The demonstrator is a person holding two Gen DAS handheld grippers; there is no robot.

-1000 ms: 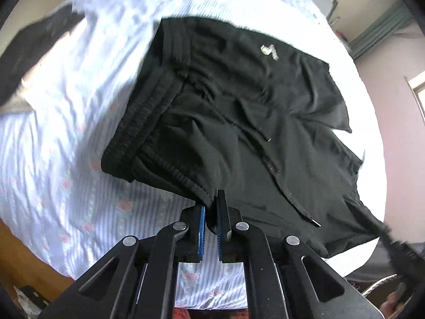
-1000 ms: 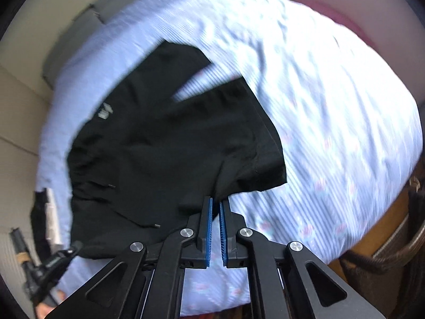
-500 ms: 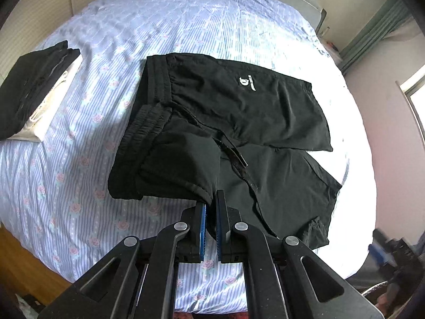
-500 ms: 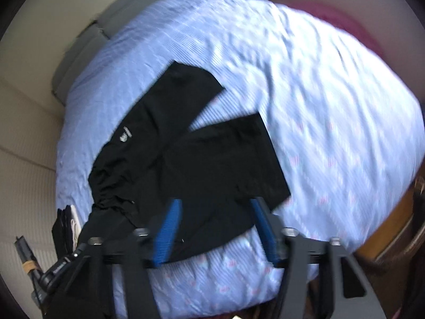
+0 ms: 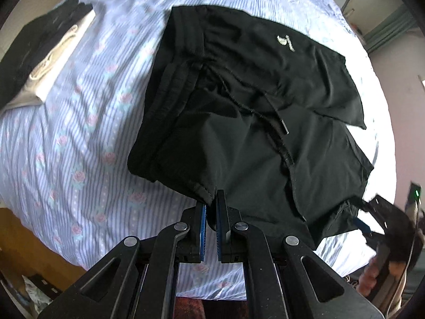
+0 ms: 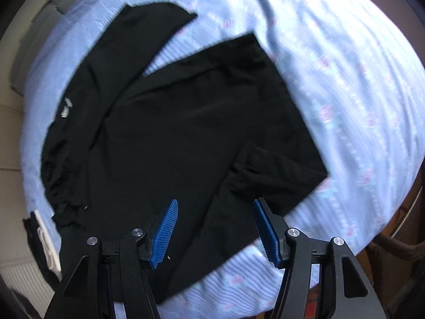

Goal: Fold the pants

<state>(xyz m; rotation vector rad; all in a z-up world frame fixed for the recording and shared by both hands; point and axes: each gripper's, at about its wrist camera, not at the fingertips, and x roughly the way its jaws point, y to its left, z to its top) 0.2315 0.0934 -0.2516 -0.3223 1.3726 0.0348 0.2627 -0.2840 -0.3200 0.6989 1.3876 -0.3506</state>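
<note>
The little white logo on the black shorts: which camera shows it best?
The left wrist view. There the logo is fairly sharp and well lit on the upper part of the black shorts. In the right wrist view the logo is a smaller, blurred mark near the left edge.

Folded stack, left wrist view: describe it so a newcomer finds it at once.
Start from the bed with its blue-striped, rose-print sheet. Black shorts sprawl across its middle; look to the far upper-left edge instead, apart from them. The folded stack sits there: neat and squared, black cloth over a cream layer, unlike the loose shorts.
</note>
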